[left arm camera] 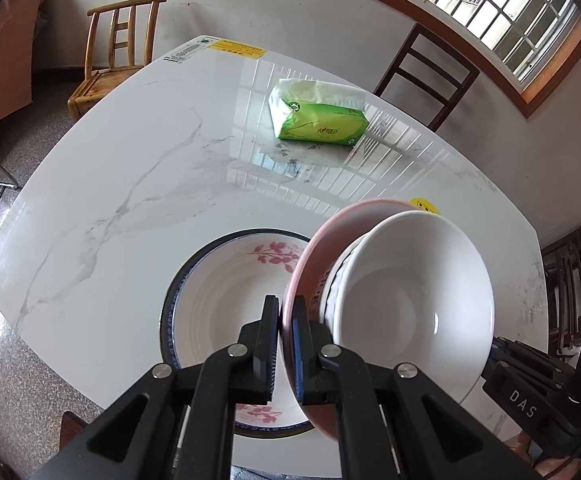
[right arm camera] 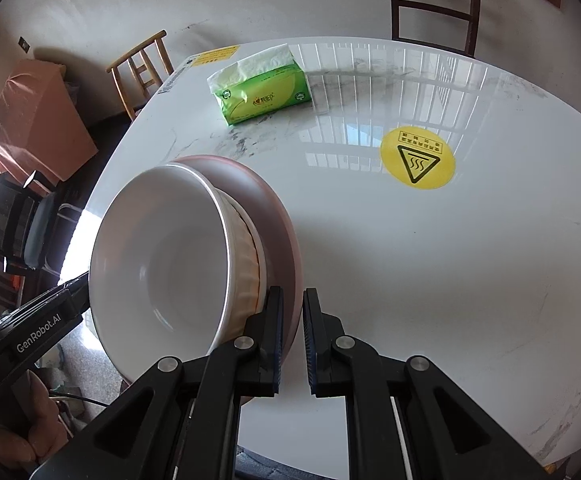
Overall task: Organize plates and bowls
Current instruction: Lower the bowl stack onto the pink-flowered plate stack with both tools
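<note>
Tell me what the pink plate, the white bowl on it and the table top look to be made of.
Pink plate: glazed ceramic or possibly melamine; smooth, evenly coloured, thin rim. White bowl: likely glazed ceramic; glossy inside with a bright highlight, ribbed outer wall. Table top: polished marble-look stone or sintered slab; grey veins and mirror-like window reflections. Which exactly cannot be told by look.

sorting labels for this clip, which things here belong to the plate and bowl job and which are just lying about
Job:
pink plate, pinched at its rim by both the left gripper and the right gripper
white bowl stacked on it
flowered plate on the table

Lying about:
tissue pack
yellow heat sticker
chairs
</note>
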The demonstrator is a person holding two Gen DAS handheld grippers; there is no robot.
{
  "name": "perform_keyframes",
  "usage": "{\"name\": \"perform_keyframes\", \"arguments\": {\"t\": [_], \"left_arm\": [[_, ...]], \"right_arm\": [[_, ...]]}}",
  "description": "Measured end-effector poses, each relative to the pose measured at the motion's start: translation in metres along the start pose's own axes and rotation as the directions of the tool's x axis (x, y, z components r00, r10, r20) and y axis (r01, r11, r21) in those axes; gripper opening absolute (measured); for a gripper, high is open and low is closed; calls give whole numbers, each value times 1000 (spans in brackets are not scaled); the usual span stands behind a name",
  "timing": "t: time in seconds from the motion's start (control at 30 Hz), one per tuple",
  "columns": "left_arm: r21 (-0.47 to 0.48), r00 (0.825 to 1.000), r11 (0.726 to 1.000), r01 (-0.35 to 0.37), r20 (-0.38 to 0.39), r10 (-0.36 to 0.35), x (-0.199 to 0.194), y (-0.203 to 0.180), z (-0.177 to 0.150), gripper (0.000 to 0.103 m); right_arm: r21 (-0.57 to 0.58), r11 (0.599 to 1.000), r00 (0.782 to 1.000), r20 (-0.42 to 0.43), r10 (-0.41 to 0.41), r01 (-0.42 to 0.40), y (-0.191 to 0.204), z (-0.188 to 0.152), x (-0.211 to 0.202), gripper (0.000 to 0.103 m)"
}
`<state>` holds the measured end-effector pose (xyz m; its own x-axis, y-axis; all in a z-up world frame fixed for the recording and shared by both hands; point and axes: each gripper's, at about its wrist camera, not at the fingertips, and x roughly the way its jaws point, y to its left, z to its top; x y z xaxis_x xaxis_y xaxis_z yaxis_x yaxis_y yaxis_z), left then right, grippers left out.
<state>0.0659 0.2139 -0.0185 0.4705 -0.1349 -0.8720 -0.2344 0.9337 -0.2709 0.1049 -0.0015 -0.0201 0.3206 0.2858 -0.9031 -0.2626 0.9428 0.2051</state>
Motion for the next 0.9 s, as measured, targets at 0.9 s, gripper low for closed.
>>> {"name": "perform_keyframes", "arguments": {"t": [0.9], "left_arm": [[-44, 998, 998, -43, -38, 41, 13, 59, 6, 4]], "right_arm": [[-27, 1000, 995, -98, 3, -6, 56, 2, 52, 11]]}}
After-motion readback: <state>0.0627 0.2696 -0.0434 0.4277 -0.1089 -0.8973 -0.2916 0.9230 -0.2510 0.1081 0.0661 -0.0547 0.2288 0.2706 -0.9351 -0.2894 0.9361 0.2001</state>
